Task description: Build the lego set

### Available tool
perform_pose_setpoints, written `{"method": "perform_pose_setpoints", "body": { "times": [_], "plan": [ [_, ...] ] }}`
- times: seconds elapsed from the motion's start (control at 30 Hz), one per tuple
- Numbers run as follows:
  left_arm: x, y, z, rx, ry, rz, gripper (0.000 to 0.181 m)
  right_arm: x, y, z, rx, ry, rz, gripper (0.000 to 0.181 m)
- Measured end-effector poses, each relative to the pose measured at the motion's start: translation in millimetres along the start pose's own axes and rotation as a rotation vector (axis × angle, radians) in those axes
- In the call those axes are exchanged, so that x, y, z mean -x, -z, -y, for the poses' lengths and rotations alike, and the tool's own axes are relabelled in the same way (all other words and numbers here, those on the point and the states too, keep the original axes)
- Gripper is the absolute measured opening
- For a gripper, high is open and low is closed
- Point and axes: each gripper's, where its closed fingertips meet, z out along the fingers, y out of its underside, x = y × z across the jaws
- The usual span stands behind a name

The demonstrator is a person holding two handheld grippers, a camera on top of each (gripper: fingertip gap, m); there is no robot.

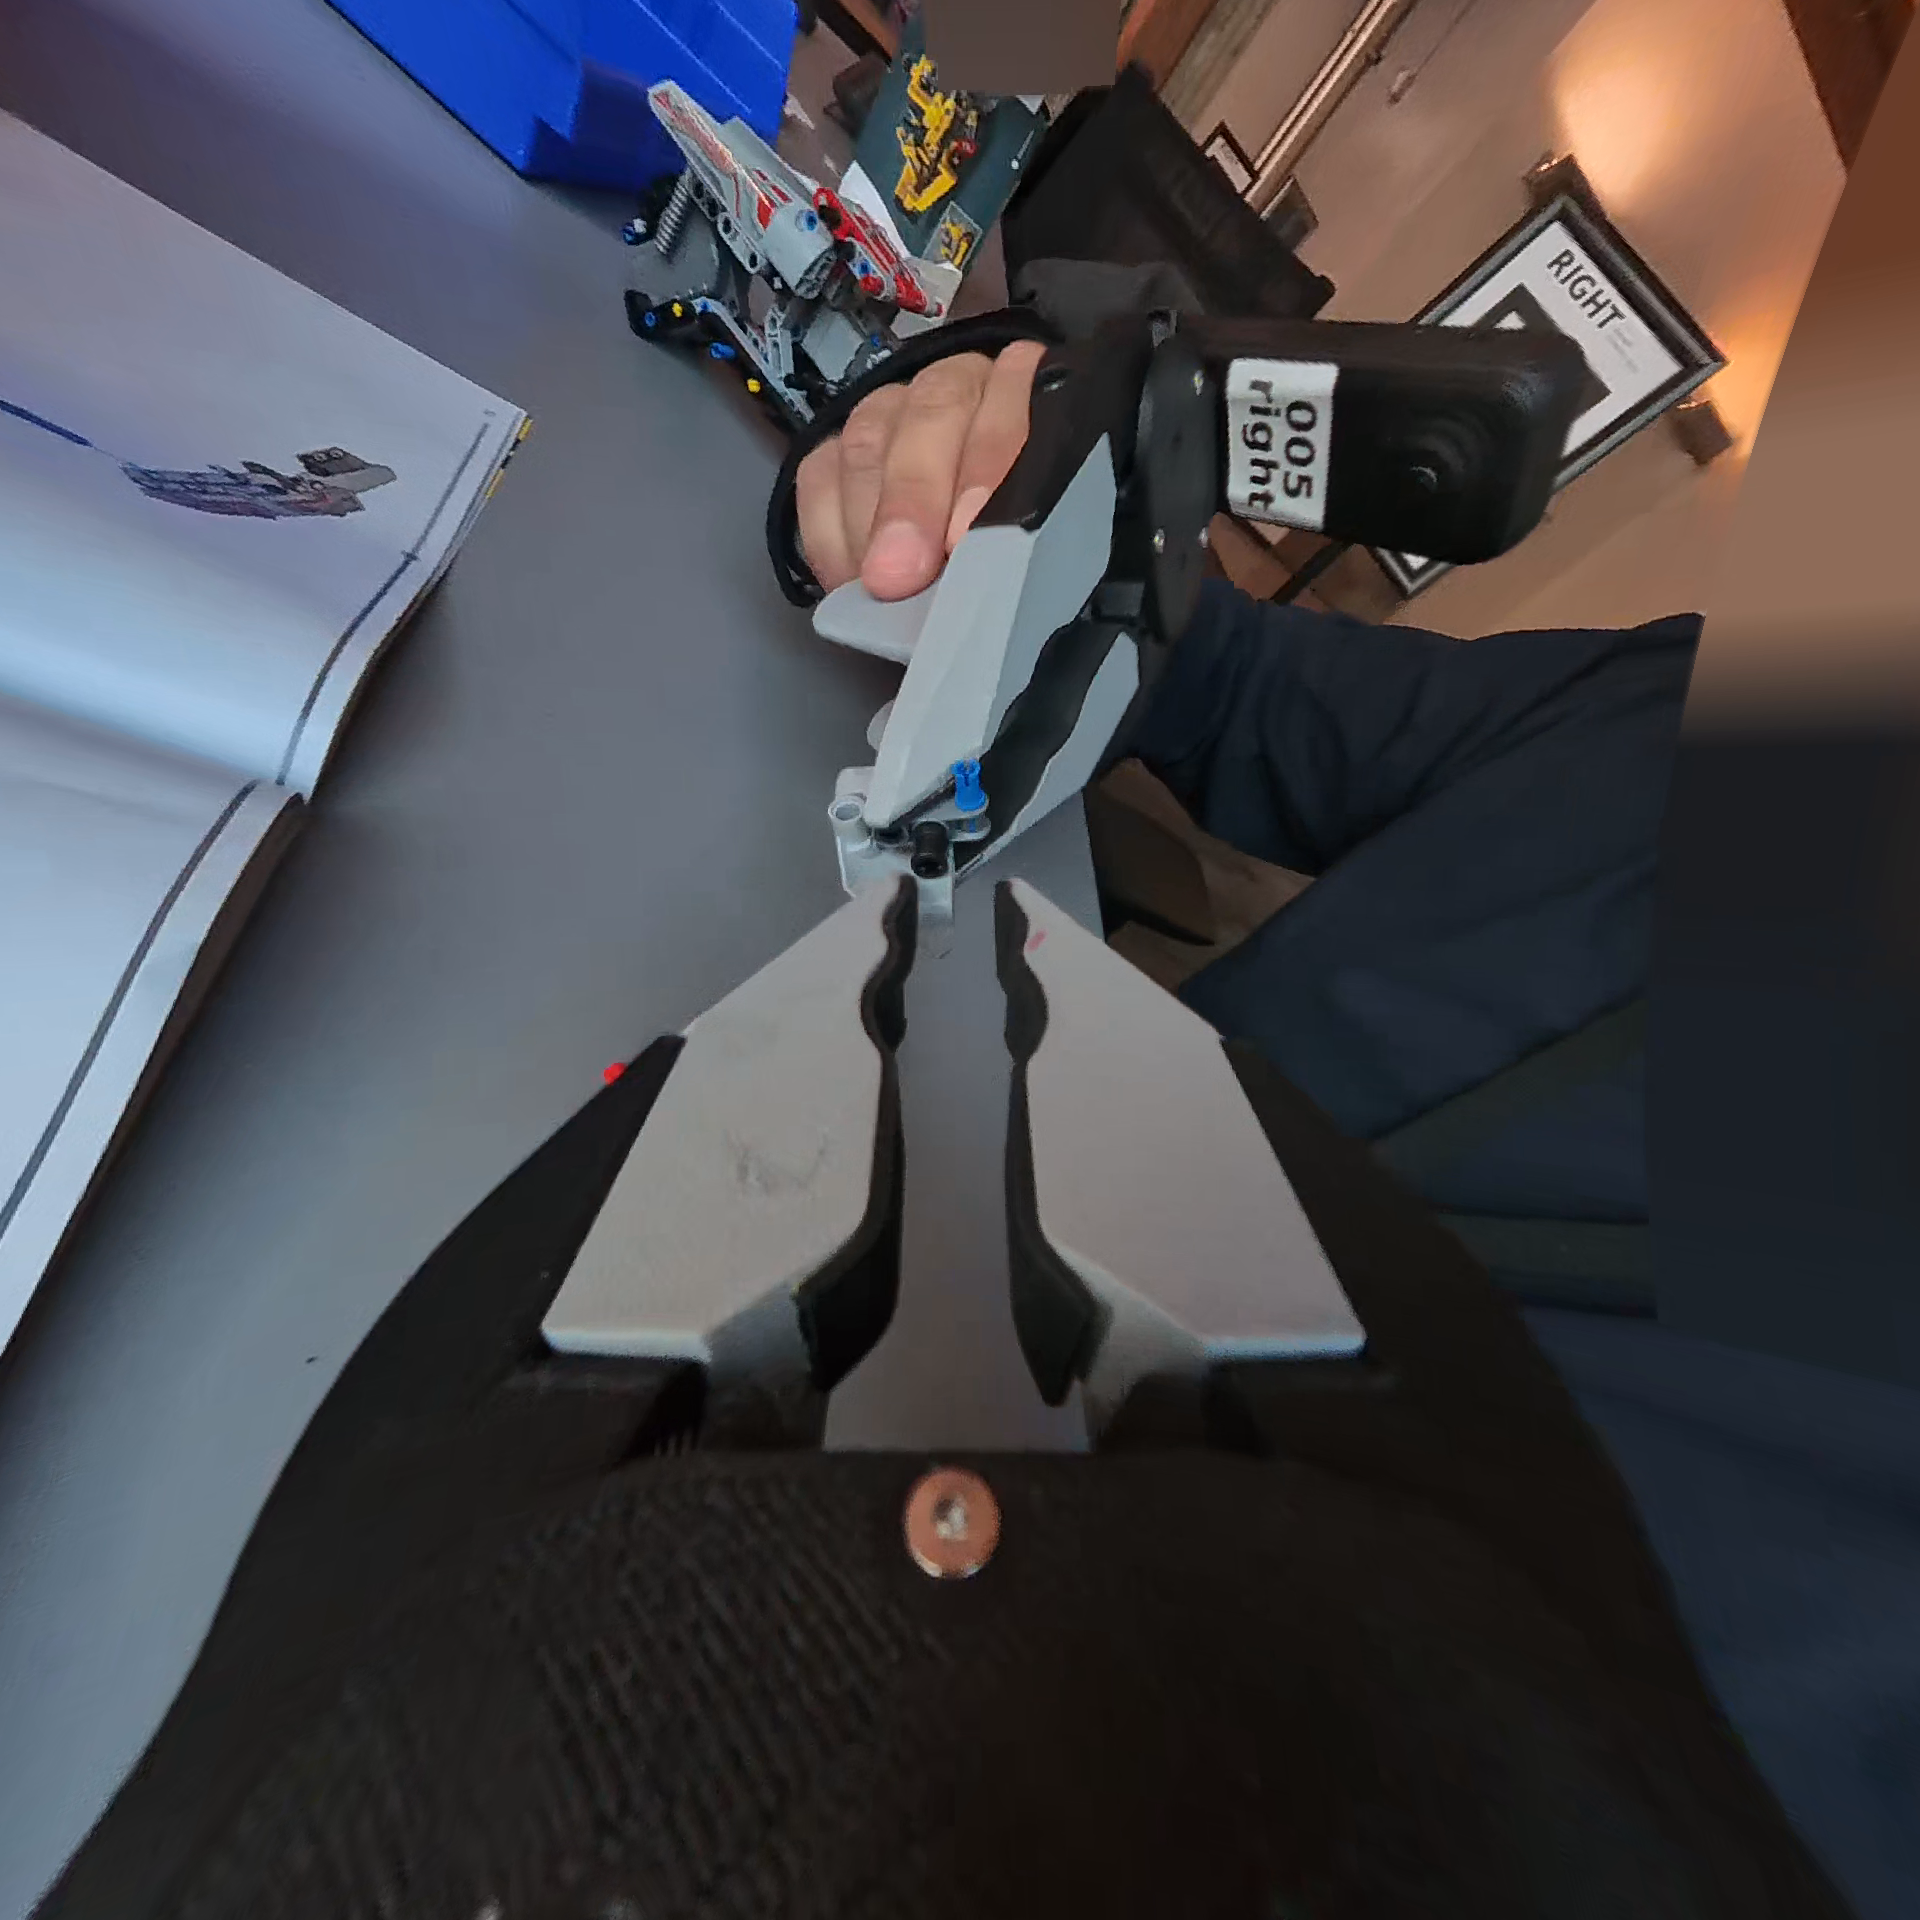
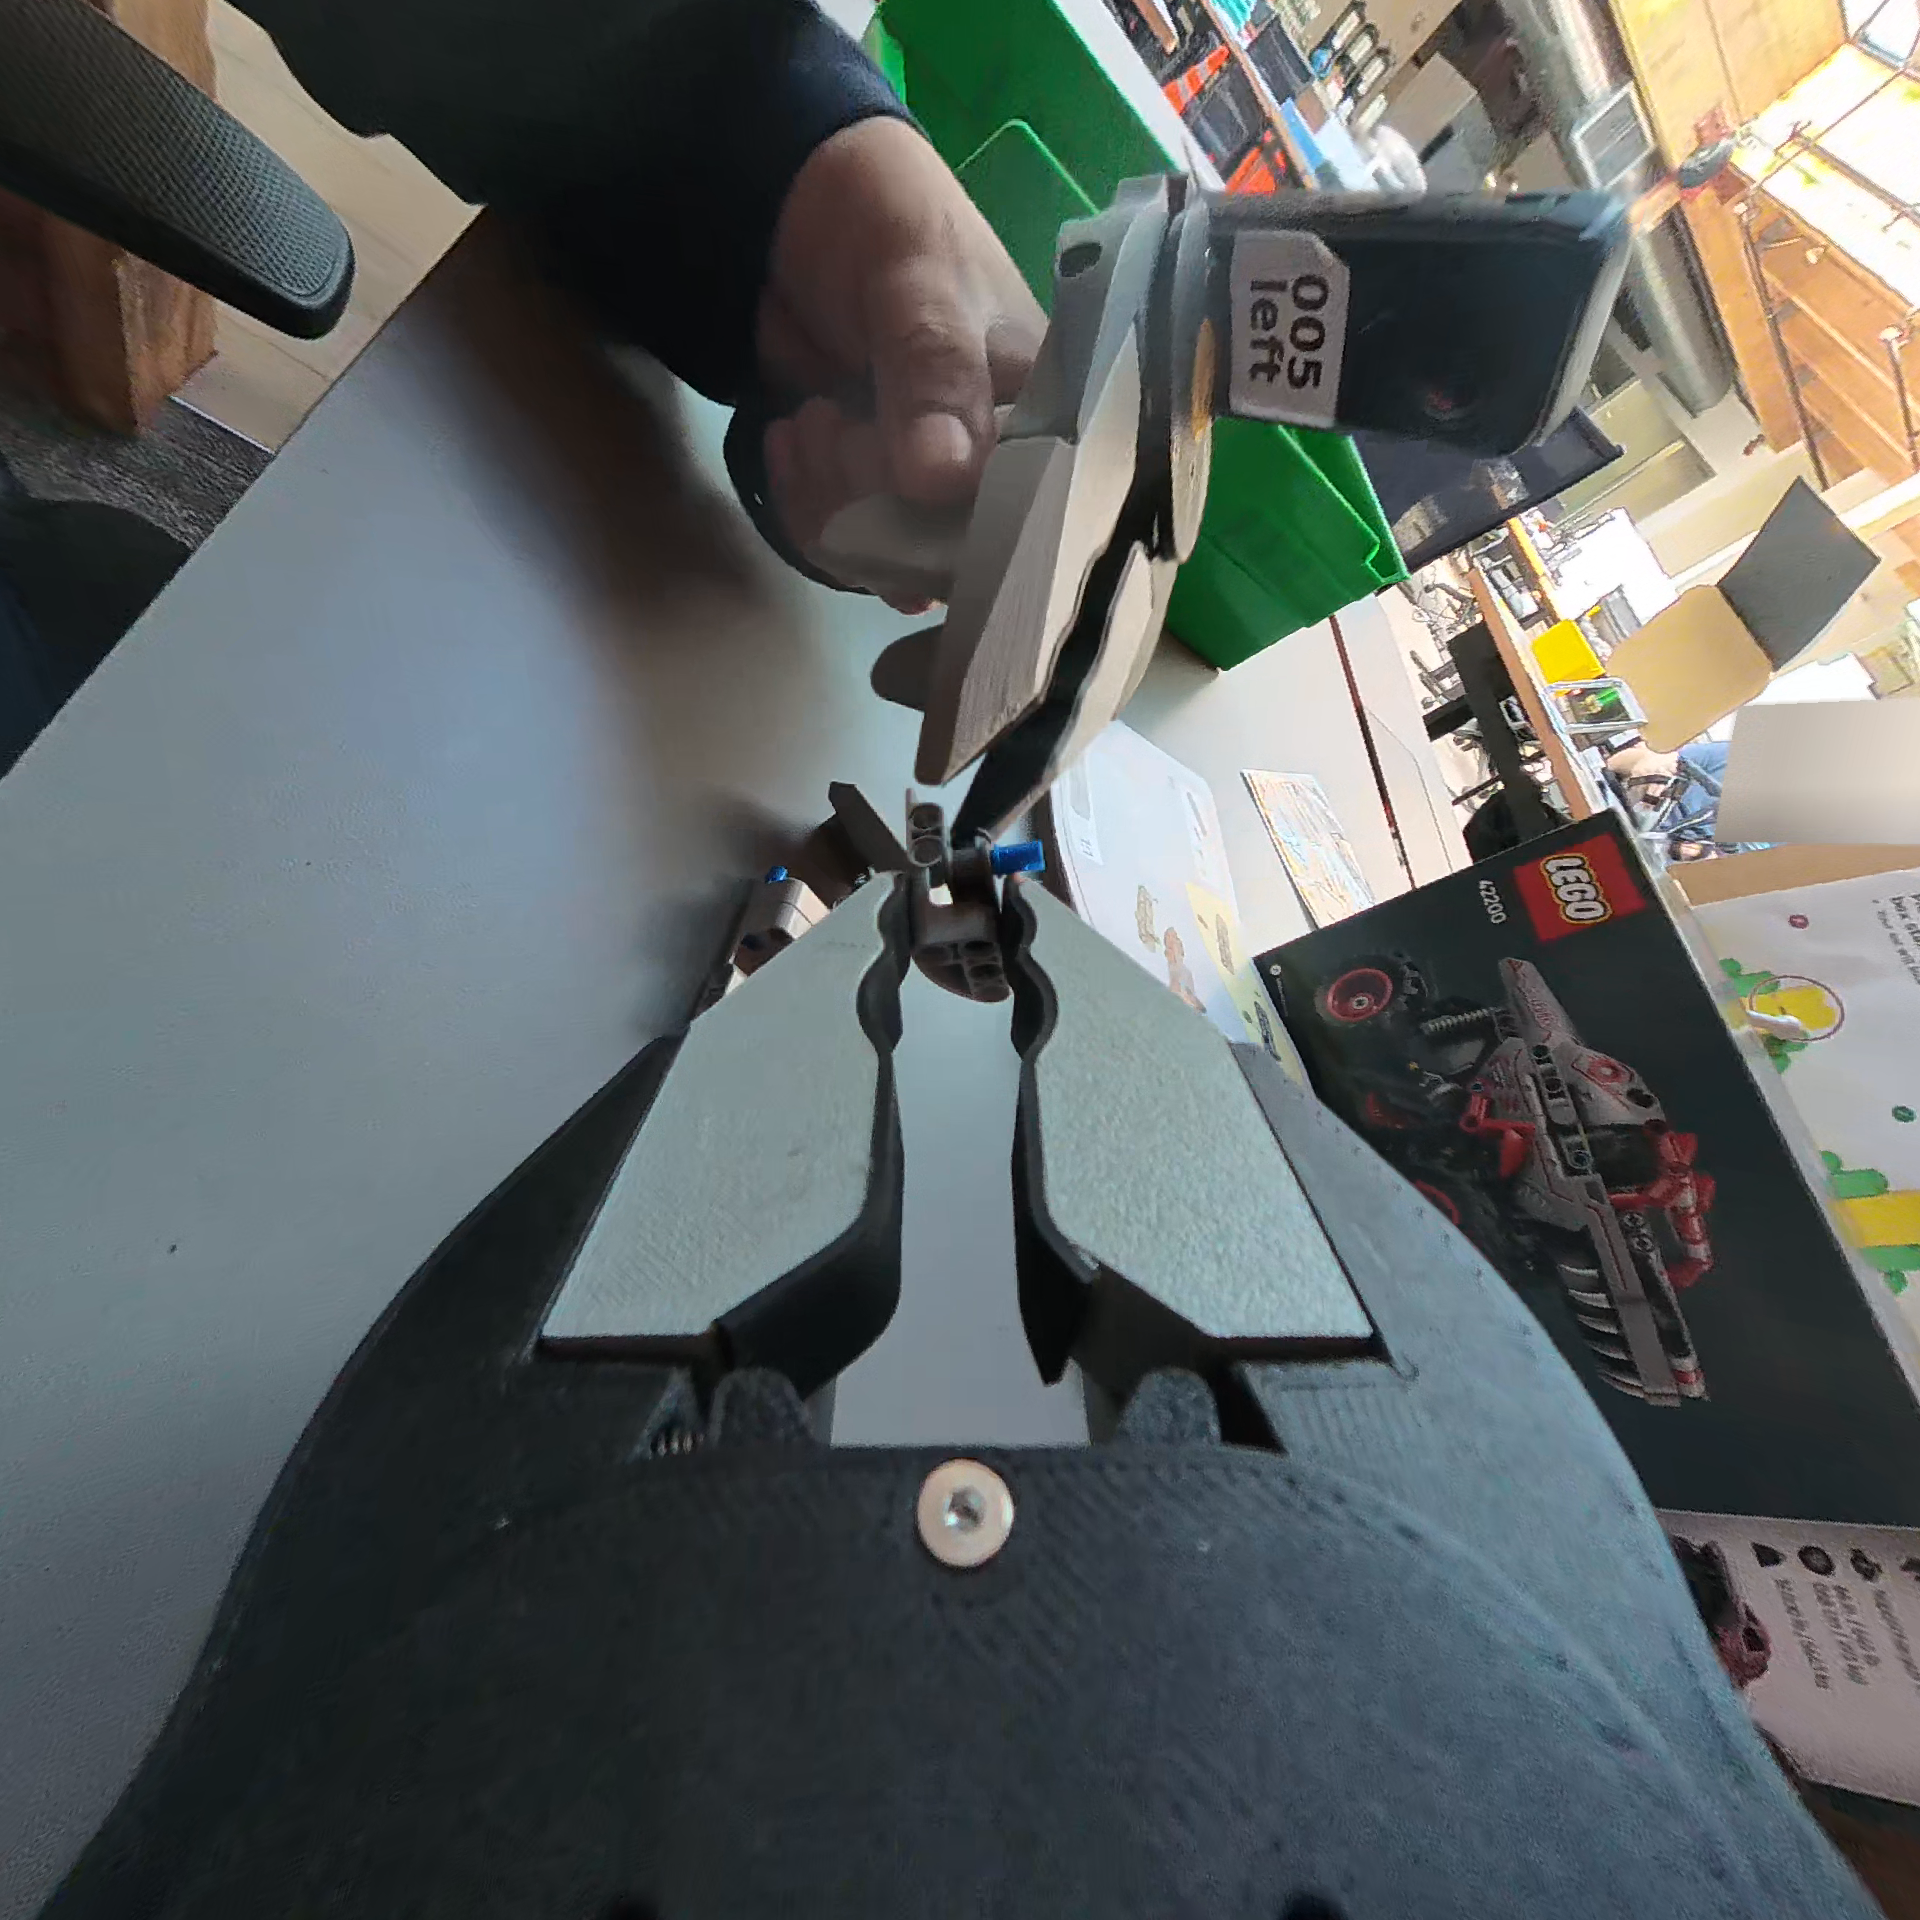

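My right gripper [image 2: 954, 906] is shut on a small grey lego piece [image 2: 956, 951] and holds it above the grey table [image 2: 364, 831]. A blue pin [image 2: 1016, 857] and a black pin stick out of the piece. In the left wrist view the right gripper [image 1: 935, 821] comes down from above with the grey piece [image 1: 883, 831], the blue pin [image 1: 966, 784] and the black pin [image 1: 928, 847]. My left gripper [image 1: 954, 899] is slightly open. The lower end of the piece sits between its tips, against the left finger. The left gripper also shows in the right wrist view [image 2: 982, 826], at the black pin.
An open instruction booklet [image 1: 208, 623] lies to the left. A partly built model [image 1: 790, 260] and a blue bin [image 1: 582, 73] stand at the back. The set's box [image 2: 1507, 1143], green bins [image 2: 1268, 540] and a loose grey part [image 2: 769, 920] are near the right gripper. Less than 4 cm separates the two grippers' tips. The partly built model [image 1: 790, 260] is about equally far from each gripper, around 30 cm.
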Motion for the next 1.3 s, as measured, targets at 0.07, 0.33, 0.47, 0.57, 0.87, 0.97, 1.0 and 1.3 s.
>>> {"method": "perform_pose_setpoints", "body": {
  "times": [0.07, 0.33, 0.47, 0.57, 0.87, 0.97, 1.0, 1.3],
  "plan": [
    [-1, -2, 0, -0.002, 0.012, -0.015, 0.008, 0, 1, 3, -0.007, 0.009, -0.004, 0.014],
    [0, -7, 0, -0.008, 0.031, -0.037, 0.004, 2, -1, 5, 0.01, 0.059, -0.025, 0.014],
    [-1, -6, 4, -0.036, -0.001, -0.02, 0.004, -1, -1, 6, 0.008, 0.056, -0.049, 0.014],
    [-2, -5, 6, -0.053, -0.031, 0.007, 0.004, -3, 0, 7, 0.024, 0.076, -0.082, 0.014],
    [-3, -5, -6, -0.041, -0.042, 0.033, 0.004, 7, -3, 5, 0.047, 0.088, -0.06, 0.015],
    [-3, -3, -9, -0.042, -0.035, 0.034, 0.004, 10, -5, 5, 0.049, 0.083, -0.054, 0.015],
    [-3, -3, -10, -0.042, -0.039, 0.041, 0.004, 10, -5, 5, 0.047, 0.075, -0.051, 0.015],
    [-5, 0, -13, -0.069, -0.041, 0.042, 0.003, 13, -7, 7, 0.035, 0.039, -0.031, 0.015]
  ]
}}
